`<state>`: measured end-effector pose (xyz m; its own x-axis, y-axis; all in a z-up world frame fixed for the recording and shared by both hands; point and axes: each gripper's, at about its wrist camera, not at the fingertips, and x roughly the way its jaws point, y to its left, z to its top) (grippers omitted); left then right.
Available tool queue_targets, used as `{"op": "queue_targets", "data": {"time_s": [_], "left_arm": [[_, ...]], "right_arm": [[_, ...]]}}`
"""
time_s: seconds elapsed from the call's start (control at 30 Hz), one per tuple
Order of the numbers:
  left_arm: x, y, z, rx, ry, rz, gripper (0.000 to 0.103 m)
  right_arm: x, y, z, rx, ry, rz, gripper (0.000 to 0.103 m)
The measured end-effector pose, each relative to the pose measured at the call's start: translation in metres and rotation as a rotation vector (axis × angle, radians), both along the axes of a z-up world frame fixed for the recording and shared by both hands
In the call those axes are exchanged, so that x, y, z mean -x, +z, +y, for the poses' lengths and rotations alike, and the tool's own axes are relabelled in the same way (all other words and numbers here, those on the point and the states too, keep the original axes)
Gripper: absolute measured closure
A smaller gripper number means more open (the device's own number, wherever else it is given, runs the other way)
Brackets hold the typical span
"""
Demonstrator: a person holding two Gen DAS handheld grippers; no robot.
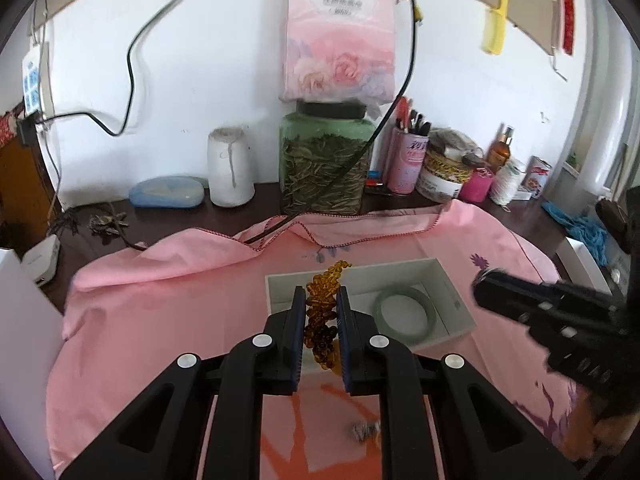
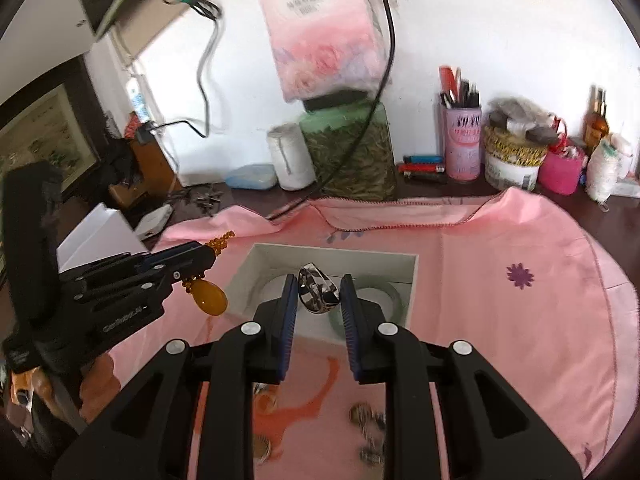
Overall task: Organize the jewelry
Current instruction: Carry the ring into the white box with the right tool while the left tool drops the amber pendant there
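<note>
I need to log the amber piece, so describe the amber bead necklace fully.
The amber bead necklace is a bunched strand of small, glossy orange-brown beads, with a large smooth teardrop pendant hanging below. The left tongs are shut on it, holding it in the air by the near left corner of the white box. Its top loop pokes out above the tongs.

Black tool, blue pads, silver screws
</note>
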<state>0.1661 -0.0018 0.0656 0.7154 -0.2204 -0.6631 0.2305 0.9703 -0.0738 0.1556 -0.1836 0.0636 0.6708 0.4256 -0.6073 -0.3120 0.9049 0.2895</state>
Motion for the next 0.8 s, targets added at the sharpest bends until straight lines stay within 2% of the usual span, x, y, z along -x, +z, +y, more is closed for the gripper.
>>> {"op": "queue_targets", "data": {"time_s": [0.13,0.37,0.47,0.57,0.7,0.77,0.8], "left_arm": [[-0.028,-0.021,-0.004,-0.014,0.020,0.061,0.088],[-0.048,-0.056,-0.006,-0.025,0.016,0.137,0.086],[-0.046,-0.057,0.001,-0.003,0.031,0.136,0.060],[-0.041,-0.052,0.003,0.019,0.018,0.119,0.055],[-0.035,-0.049,-0.002,-0.001,0.010,0.106,0.049],[-0.033,-0.048,-0.004,-0.014,0.012,0.101,0.045],[-0.030,-0.045,-0.005,-0.029,0.026,0.092,0.043]], "right_arm": [[-0.026,-0.025,0.008,0.029,-0.008,0.069,0.082],[-0.052,-0.058,0.015,0.088,-0.025,0.136,0.081],[-0.052,-0.061,0.011,0.069,-0.026,0.125,0.081],[-0.047,-0.054,0.006,0.059,-0.027,0.095,0.078],[-0.042,-0.046,0.000,0.049,-0.042,0.066,0.066],[-0.039,-0.041,-0.002,0.046,-0.057,0.050,0.052],[-0.037,-0.038,-0.004,0.042,-0.066,0.037,0.042]]}}
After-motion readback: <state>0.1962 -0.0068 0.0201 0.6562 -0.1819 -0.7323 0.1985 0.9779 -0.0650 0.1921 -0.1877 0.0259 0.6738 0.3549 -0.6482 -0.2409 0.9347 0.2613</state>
